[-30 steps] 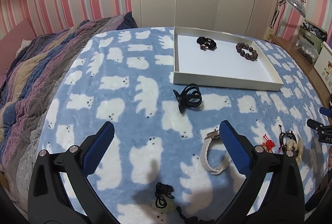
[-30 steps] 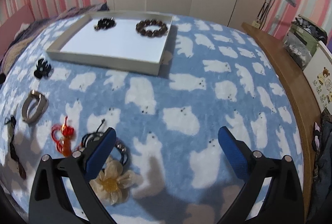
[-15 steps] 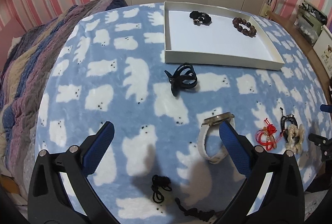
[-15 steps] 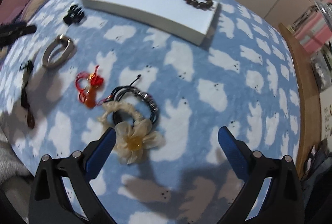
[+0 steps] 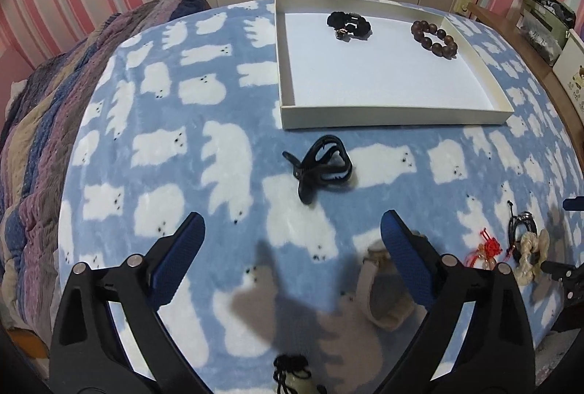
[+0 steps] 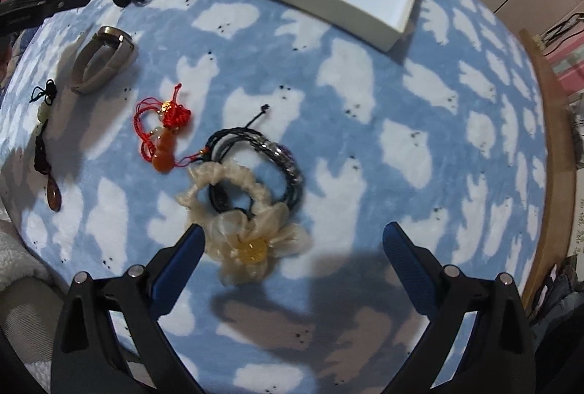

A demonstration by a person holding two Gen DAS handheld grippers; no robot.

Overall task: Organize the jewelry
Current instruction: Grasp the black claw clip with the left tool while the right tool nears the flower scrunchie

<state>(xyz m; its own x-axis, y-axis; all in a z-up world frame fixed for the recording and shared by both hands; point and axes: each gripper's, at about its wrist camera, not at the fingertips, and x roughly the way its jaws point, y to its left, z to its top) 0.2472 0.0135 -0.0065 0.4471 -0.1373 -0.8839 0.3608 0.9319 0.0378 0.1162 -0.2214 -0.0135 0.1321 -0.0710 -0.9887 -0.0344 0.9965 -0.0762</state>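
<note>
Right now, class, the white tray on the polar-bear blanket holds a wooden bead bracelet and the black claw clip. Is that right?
Not quite. The white tray does hold the wooden bead bracelet, but the black claw clip lies on the polar-bear blanket in front of the tray. The second item inside is a black scrunchie. The left wrist view shows it.

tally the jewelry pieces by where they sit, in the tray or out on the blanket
In the white tray: 2, black scrunchie, wooden bead bracelet
On the blanket: 6, hair claw, watch, red charm, cord bracelets, flower scrunchie, pendant cord
Total: 8
</note>
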